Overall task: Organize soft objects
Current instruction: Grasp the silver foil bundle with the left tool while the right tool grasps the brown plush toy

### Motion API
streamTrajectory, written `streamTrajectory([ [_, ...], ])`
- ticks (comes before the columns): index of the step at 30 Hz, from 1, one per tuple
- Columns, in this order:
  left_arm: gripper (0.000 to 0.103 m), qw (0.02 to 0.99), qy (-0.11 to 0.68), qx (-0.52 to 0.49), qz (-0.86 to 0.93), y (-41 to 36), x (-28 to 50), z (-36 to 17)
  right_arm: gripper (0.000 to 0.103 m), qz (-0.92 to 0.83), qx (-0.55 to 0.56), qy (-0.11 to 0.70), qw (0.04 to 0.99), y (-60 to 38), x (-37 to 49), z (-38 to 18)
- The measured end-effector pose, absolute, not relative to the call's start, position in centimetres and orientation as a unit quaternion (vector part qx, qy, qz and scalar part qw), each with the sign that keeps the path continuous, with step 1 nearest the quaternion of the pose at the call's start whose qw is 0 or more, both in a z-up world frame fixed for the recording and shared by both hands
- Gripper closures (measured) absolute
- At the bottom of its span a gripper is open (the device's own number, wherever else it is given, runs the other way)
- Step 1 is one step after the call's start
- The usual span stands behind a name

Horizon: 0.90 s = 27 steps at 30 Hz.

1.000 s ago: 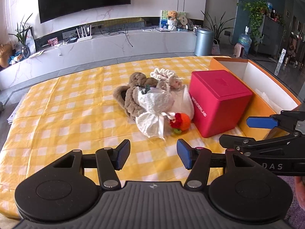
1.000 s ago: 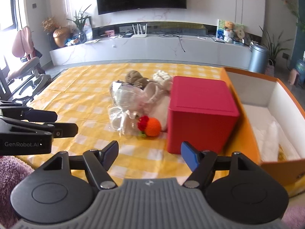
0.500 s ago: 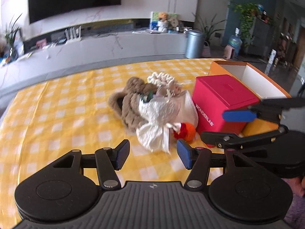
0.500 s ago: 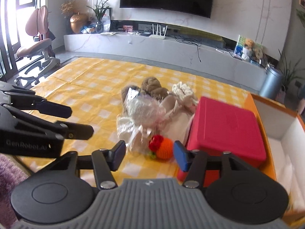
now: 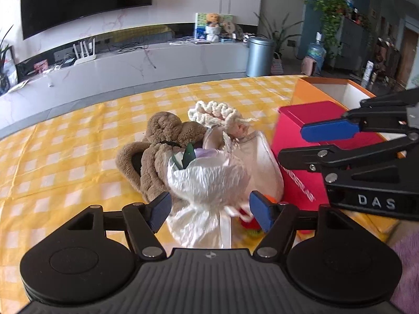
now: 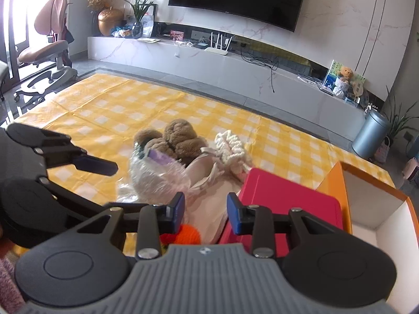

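Two tongs are held spread over a bench [image 5: 65,141] in yellow check. A white pouch [image 5: 207,180] is framed between the left tongs [image 5: 209,208], untouched. A pale bag [image 6: 207,183] lies between the right tongs [image 6: 205,209]. A brown plush [image 5: 162,141] is just beyond; a red box [image 6: 288,196] stands right.

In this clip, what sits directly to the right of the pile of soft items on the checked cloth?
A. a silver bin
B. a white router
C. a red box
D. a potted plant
C: the red box stands against the right side of the pile of soft items on the checked cloth, in front of the orange-rimmed box.
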<state>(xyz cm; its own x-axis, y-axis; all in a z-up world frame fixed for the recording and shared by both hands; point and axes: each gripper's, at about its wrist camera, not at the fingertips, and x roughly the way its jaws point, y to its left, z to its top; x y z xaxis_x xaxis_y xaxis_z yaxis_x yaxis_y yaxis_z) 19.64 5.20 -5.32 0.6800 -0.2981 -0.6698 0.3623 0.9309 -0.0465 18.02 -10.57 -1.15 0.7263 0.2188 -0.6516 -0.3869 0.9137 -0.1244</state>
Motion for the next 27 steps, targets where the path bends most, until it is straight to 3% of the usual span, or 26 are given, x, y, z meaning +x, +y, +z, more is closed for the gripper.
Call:
streamTrajectory([
  [7, 0.017, 0.925, 0.348, 0.059, -0.140, 3.5, 20.3, -6.3, 0.070, 0.174, -0.113, 0.336, 0.919, -11.0, 19.4, -1.6],
  [11, 0.039, 0.927, 0.343, 0.053, -0.139, 3.6, 20.4, -6.3, 0.070, 0.179, -0.109, 0.336, 0.918, -11.1, 19.5, -1.8],
  [15, 0.047, 0.930, 0.336, 0.042, -0.143, 4.4, 19.7, -5.7, 0.070, 0.181, -0.106, 0.337, 0.918, -11.1, 19.5, -1.8],
  [27, 0.048, 0.934, 0.346, -0.038, -0.075, 10.1, 18.6, -2.2, 0.069, 0.219, -0.133, 0.347, 0.902, -9.3, 20.2, -1.0],
])
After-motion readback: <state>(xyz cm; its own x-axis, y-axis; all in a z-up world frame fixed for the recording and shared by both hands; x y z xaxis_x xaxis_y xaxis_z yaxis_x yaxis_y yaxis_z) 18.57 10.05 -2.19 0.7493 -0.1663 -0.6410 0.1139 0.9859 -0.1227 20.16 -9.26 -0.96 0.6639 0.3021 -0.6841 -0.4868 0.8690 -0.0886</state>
